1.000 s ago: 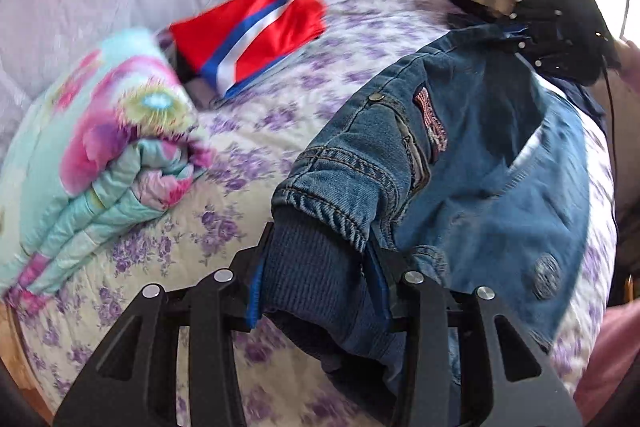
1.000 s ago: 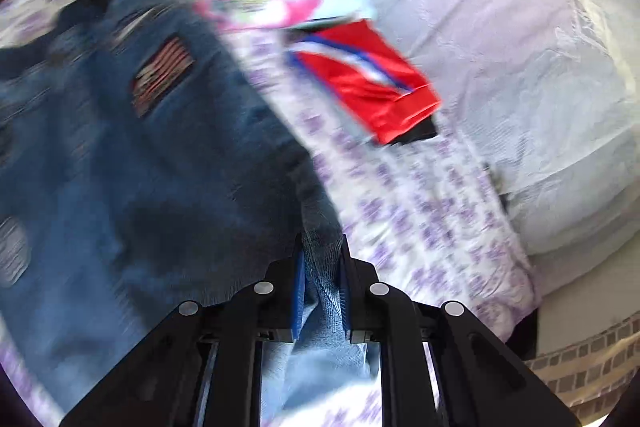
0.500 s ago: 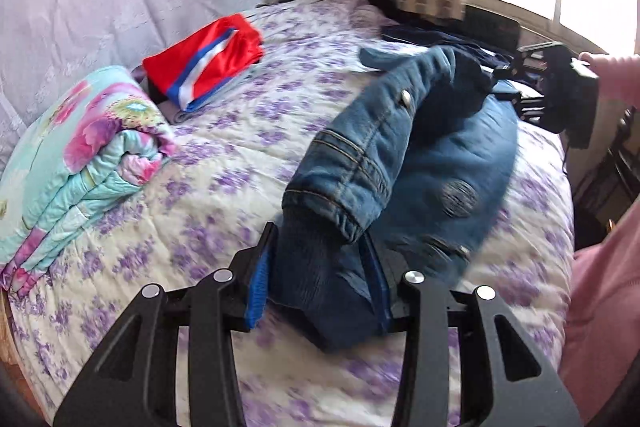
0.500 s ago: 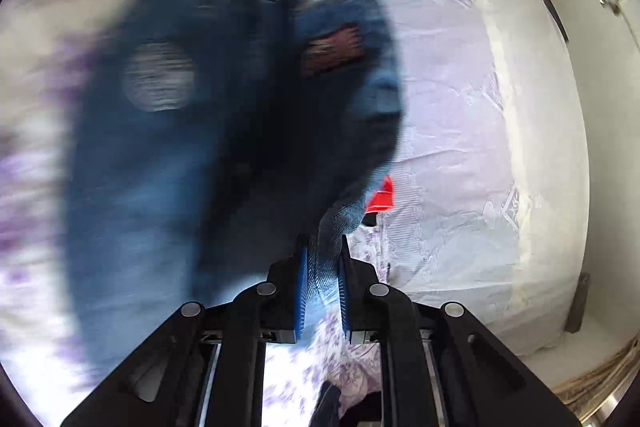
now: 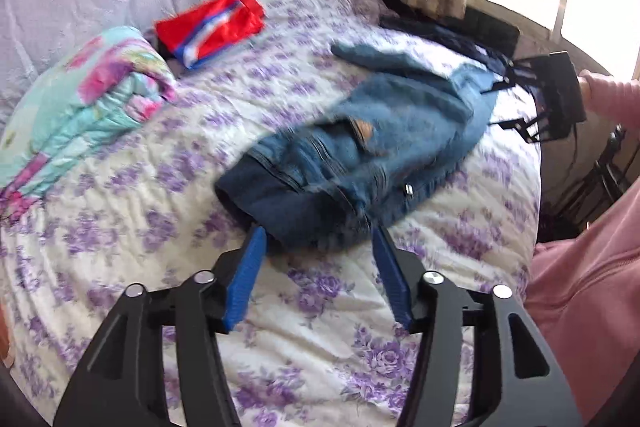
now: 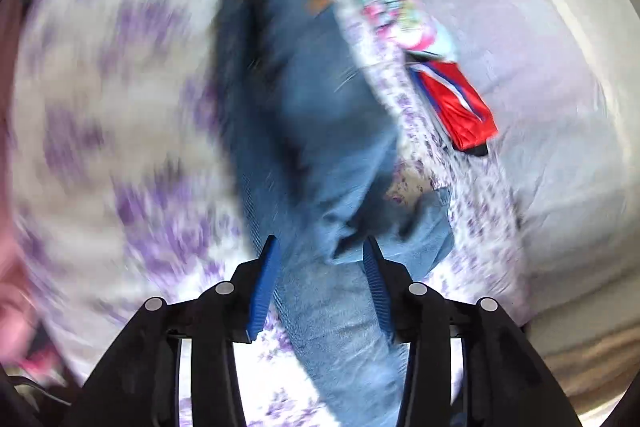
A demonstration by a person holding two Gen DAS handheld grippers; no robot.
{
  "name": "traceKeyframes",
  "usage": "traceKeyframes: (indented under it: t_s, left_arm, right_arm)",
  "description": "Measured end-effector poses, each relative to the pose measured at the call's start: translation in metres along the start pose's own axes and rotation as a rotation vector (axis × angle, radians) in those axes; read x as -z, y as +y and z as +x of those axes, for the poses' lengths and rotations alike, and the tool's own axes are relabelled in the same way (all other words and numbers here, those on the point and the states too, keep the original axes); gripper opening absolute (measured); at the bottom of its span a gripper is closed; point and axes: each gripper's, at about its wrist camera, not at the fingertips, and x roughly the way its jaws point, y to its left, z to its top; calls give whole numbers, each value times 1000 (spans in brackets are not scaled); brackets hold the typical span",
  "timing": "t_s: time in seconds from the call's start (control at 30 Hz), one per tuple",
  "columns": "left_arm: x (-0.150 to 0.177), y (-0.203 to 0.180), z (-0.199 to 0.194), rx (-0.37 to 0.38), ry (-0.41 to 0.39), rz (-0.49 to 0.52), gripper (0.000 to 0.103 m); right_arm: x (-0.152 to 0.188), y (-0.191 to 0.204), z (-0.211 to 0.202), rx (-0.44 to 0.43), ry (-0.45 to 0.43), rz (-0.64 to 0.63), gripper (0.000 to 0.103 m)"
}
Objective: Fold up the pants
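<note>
**Mia:** Where are the jeans [image 5: 372, 151]?

**Ben:** They lie folded over on the bed [image 5: 120, 195], the one with the purple flower sheet. The dark waist end is at the near side. The legs go off to the far right.

**Mia:** Does the left gripper [image 5: 318, 239] hold them?

**Ben:** No. Its two blue fingers [image 5: 246, 279] have just been opening. Now they stand apart. The waist edge sits right at the tips, and the pads do not press on it.

**Mia:** And the right gripper [image 6: 318, 251]?

**Ben:** Its jaws have just been opening too. The picture from it is very blurry. A jeans leg lies between the blue fingers [image 6: 264, 287], and there is a gap on each side.

**Mia:** What else is on the bed?

**Ben:** A folded blanket [image 5: 80, 107] with pink flowers is at the far left. Just beside it, farther back, lies a folded red cloth [image 5: 212, 23] with a blue and white stripe. Both are well apart from the jeans.

**Mia:** Who is that on the right?

**Ben:** A person in a pink sleeve [image 5: 612, 99].
</note>
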Motion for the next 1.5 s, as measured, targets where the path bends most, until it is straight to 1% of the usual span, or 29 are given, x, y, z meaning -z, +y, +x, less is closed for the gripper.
traceKeyframes:
  t_s: [0.03,0.1,0.17,0.23,0.3,0.33,0.37,0.43,0.47,0.5,0.53,0.57,0.63,0.67,0.7,0.73,0.77,0.8,0.87,0.9,1.0,1.03,1.13,1.27,1.37,1.4,1.43,1.47,1.5]
  left_arm:
    - [-6,1,-7,-13,-29,-16,65]
    - [-26,2,-15,-13,-101,-57,67]
    - [-51,0,-10,43,-162,-124,69]
    - [-67,-4,6,89,-174,-173,69]
    - [-79,-10,34,132,-152,-227,69]
    - [-79,-12,49,156,-120,-256,69]
    - [-74,-16,72,165,-37,-288,69]
    - [-50,-21,107,161,96,-311,68]
    - [-31,-24,123,165,141,-291,67]
    - [-18,-30,126,153,135,-254,67]
    - [-11,-39,118,122,92,-192,67]
    - [-10,-50,113,90,97,-130,67]
    - [-19,-58,108,58,117,-98,69]
    - [-29,-59,103,76,107,-101,69]
    - [-38,-61,100,94,88,-102,70]
    - [-47,-62,98,94,70,-101,75]
    - [-55,-62,95,68,44,-101,89]
    - [-61,-62,96,36,22,-107,95]
    - [-65,-65,105,8,6,-122,97]
    - [-63,-65,114,21,30,-132,97]
    - [-47,-56,143,82,110,-208,97]
    - [-41,-54,146,82,104,-218,97]
    - [-37,-68,137,36,66,-135,97]
    - [-34,-64,137,66,75,-149,97]
    - [-34,-60,134,90,70,-167,97]
    - [-33,-58,132,92,67,-171,97]
    - [-32,-57,130,96,65,-176,97]
    - [-32,-57,130,103,66,-182,97]
    - [-32,-56,130,107,67,-187,97]
  right_arm:
    - [-9,-15,-8,-18,-41,85,44]
    - [-34,-36,-18,-34,-126,227,44]
    - [-53,-57,-15,-65,-205,389,42]
    - [-71,-63,-5,-122,-221,523,39]
    - [-75,-61,21,-143,-174,590,29]
    - [-73,-53,36,-153,-116,620,28]
    - [-71,-39,46,-163,-44,651,27]
    - [-45,-20,76,-215,114,730,28]
    - [-25,-9,84,-271,134,798,28]
    - [-15,-4,77,-271,80,843,28]
    - [-9,-1,69,-275,68,846,28]
    - [-10,-2,64,-275,77,842,29]
    - [-11,-14,49,-275,81,882,30]
    - [-14,-27,39,-253,53,912,31]
    - [-15,-35,31,-214,26,925,38]
    - [-19,-47,28,-163,6,926,49]
    - [-27,-63,23,-80,-9,923,54]
    - [-35,-75,21,-17,-15,921,59]
    - [-53,-100,28,62,-2,923,63]
    - [-58,-114,39,75,18,932,68]
    - [-75,-152,91,72,163,987,69]
    - [-77,-158,105,64,207,997,69]
    - [-78,-174,175,60,410,1001,69]
    - [-54,-168,239,70,658,973,69]
    - [-37,-165,253,76,739,988,68]
    - [-33,-166,251,71,738,1007,66]
    - [-29,-166,247,54,725,1029,53]
    - [-24,-167,241,35,708,1052,45]
    - [-19,-169,235,23,689,1072,30]
